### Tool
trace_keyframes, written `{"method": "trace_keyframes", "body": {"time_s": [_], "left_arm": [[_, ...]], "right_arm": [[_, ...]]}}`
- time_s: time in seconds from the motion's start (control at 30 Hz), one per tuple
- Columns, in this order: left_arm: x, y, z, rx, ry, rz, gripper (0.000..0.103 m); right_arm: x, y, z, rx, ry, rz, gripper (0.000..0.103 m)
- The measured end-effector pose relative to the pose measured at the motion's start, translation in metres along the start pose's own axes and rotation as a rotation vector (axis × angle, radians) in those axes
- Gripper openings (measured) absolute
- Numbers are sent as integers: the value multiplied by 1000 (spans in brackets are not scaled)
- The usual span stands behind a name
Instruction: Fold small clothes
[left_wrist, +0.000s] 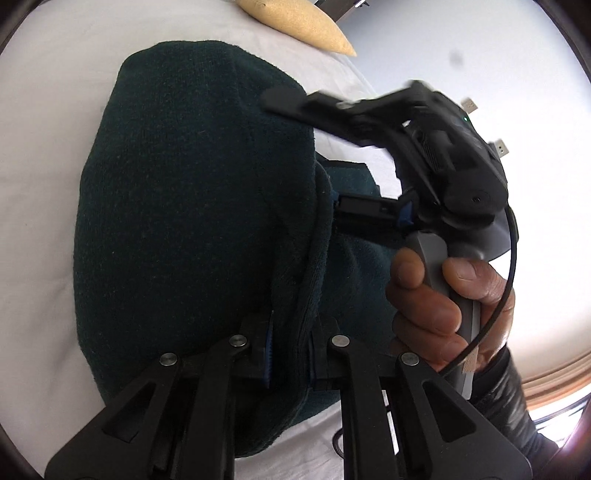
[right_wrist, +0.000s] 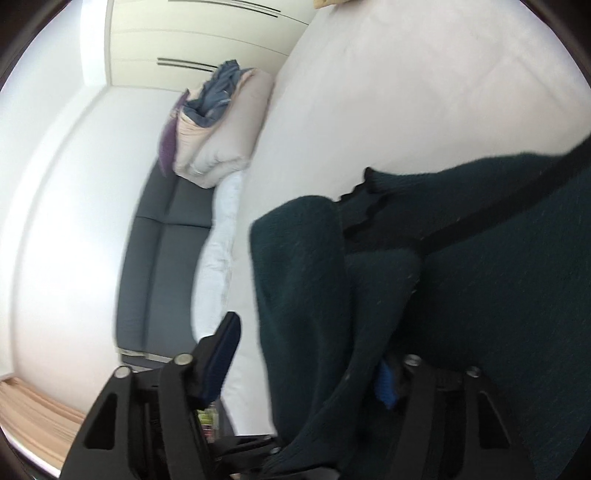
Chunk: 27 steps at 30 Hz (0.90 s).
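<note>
From the left wrist camera, a dark green knitted garment (left_wrist: 192, 206) lies spread over a white bedsheet (left_wrist: 44, 155), its near edge bunched into a thick ridge that runs down toward the camera. The left gripper (left_wrist: 290, 354) has its jaws drawn together on that ridge, the blue pads pinching the knit between them. Off to the right, the right gripper (left_wrist: 306, 158) is held by a hand (left_wrist: 443, 295) wrapped round its grey handle; its jaws stand apart, one finger over the top of the garment and the other lower, against a fold. A mustard-yellow cushion (left_wrist: 295, 22) sits at the far edge of the bed.

From the right wrist camera, the same dark green knit (right_wrist: 480, 277) fills the right side, draped in blurred folds over the pale sheet (right_wrist: 406, 92). The right gripper (right_wrist: 303, 369) is partly open; a hanging fold lies between the fingers and covers one blue pad, while the other finger (right_wrist: 219, 365) stands clear of the cloth. A folded duvet (right_wrist: 221, 129) rests on a grey sofa (right_wrist: 159, 258) beyond.
</note>
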<state>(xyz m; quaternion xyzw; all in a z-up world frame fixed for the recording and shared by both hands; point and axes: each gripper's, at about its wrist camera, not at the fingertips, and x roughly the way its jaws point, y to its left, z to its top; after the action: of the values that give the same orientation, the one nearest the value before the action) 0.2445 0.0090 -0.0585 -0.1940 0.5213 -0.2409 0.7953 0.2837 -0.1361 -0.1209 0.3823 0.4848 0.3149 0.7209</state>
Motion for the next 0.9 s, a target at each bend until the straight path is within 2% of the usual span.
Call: {"method": "trace_keyframes", "body": {"time_s": [0.03,0.1,0.13,0.2,0.43,0.63,0.9], "left_arm": [[0,-2,-1,4,1,9,11],[2,-7,-2,12,1,21,11],[3,-11,-1,17,2,25,11],[1,-14,-5,18,6,23,11],[-1,-37,-6,51,30,-9,11],[8,-59,-3,69,67,-54,11],[23,-70,3,95,73,-48,11]], "right_arm": [[0,2,1,-17,-4,-34,53],[-1,3,3,-38,-21,-69,38],[-2,3,2,-43,-31,-81,33],[-7,-1,3,-50,-58,-112,16],[-41,-12,10,-99,-90,-182,14],[-80,-34,18,-87,-91,-224,14],[-110,-45,27,-104,-87,-260,14]]}}
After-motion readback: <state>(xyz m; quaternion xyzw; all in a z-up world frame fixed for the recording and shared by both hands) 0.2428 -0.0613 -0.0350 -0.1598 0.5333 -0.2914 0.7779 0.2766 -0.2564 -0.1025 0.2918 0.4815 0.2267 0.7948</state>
